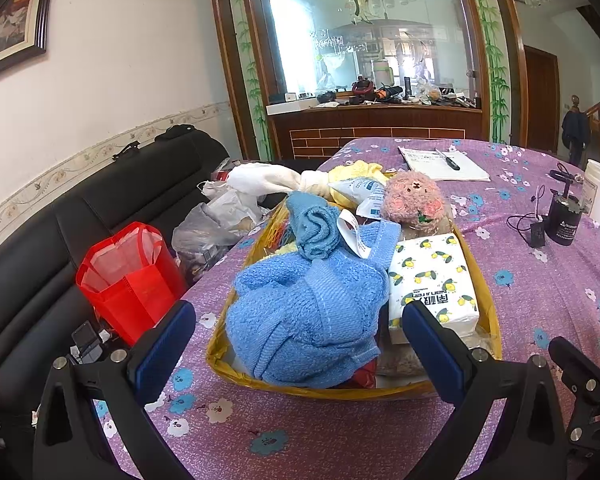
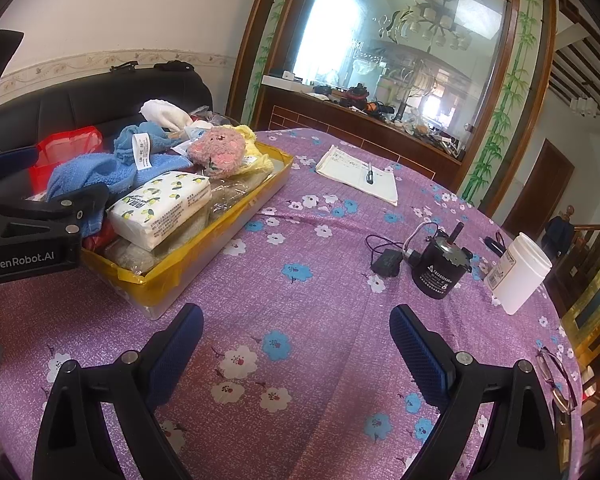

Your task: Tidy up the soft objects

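Observation:
A yellow tray (image 1: pixel 216 344) on the purple flowered tablecloth is piled with soft things: a blue towel (image 1: pixel 300 320), a rolled blue cloth (image 1: pixel 314 224), a pink plush toy (image 1: pixel 414 198), a tissue pack with lemon print (image 1: pixel 432 276), yellow and white cloths behind. My left gripper (image 1: pixel 300 340) is open, its fingers at either side of the blue towel at the tray's near end, not touching it. My right gripper (image 2: pixel 296 336) is open and empty over bare tablecloth, to the right of the tray (image 2: pixel 228 228). The left gripper's body (image 2: pixel 32 236) shows at the left there.
A notepad with a pen (image 2: pixel 360 176), a black motor with a cable (image 2: pixel 440 264) and a white jar (image 2: pixel 518 272) stand on the table's right. Glasses (image 2: pixel 556 380) lie at the right edge. A red bag (image 1: pixel 128 276) and plastic bags sit on the black sofa at left.

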